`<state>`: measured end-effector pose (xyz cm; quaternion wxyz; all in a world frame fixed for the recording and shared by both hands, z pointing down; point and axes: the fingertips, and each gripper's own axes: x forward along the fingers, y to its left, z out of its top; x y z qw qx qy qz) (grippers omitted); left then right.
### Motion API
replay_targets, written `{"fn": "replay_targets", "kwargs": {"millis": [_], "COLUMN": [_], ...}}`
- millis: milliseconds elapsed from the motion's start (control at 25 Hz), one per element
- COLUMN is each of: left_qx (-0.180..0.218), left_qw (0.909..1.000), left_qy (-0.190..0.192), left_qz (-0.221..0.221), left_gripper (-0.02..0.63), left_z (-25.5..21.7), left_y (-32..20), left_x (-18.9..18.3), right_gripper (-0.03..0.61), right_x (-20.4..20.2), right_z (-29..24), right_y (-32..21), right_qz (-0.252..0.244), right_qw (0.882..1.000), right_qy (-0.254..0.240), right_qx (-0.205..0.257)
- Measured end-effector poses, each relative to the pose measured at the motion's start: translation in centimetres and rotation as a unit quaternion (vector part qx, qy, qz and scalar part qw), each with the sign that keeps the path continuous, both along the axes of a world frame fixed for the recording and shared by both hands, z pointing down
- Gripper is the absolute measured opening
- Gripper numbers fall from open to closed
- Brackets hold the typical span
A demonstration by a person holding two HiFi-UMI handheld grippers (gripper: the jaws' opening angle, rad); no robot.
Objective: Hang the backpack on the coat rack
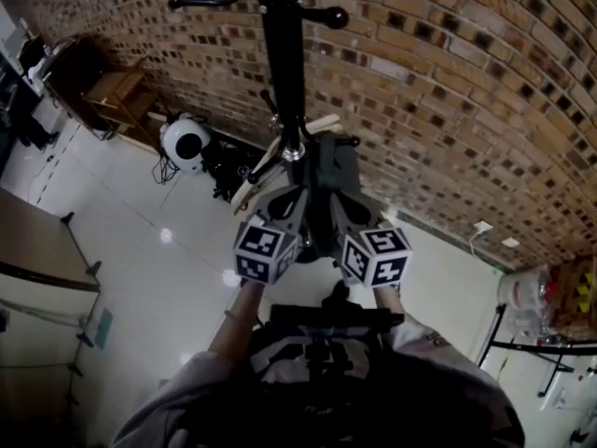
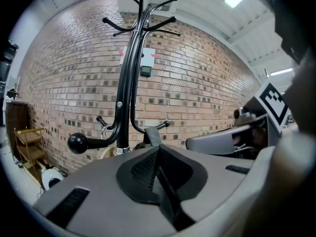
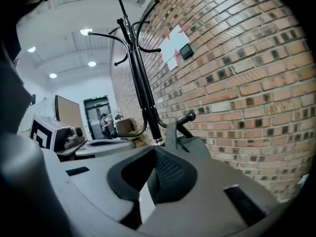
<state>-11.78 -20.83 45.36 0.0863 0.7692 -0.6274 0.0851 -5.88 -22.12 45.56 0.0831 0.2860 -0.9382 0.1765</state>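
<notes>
backpack hanging on low hook of coat rack, just right of pole, against brick wall. left claw, right claw both pressing together, gripping nothing, hovering side by side just near of backpack.

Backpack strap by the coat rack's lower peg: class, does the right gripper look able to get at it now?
Probably yes. The right gripper points at the backpack strap hanging by the peg, just past its tips, with nothing between. Its jaws are shut, so they must open first.
</notes>
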Motion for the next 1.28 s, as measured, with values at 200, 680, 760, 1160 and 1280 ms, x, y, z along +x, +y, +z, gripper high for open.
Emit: {"fn": "replay_targets", "kwargs": {"millis": [200,680,760,1160,1280], "left_qx": [-0.004,-0.022,-0.022,-0.014,-0.014], "left_qw": [0.9995,0.9971,0.9968,0.9958,0.9956], "left_qy": [0.016,0.028,0.031,0.039,0.044], "left_qz": [0.026,0.068,0.071,0.081,0.082], "left_gripper": [0.002,0.002,0.002,0.002,0.002], "left_z": [0.8,3.0,3.2,3.6,3.7], "left_y": [2.2,7.9,8.5,10.9,11.6], "left_x": [1.0,1.9,1.8,1.5,1.5], "right_gripper": [0.011,0.011,0.011,0.011,0.011], "right_x": [0.5,0.7,0.8,0.6,0.4], "right_z": [0.5,2.3,2.4,3.0,3.2], "right_y": [2.6,8.6,9.4,12.1,12.9], "right_qz": [0.028,0.073,0.079,0.091,0.090], "right_qw": [1.000,0.997,0.997,0.996,0.996], "right_qy": [-0.009,-0.016,-0.017,-0.017,-0.016], "right_qx": [-0.010,-0.018,-0.017,-0.016,-0.015]}}
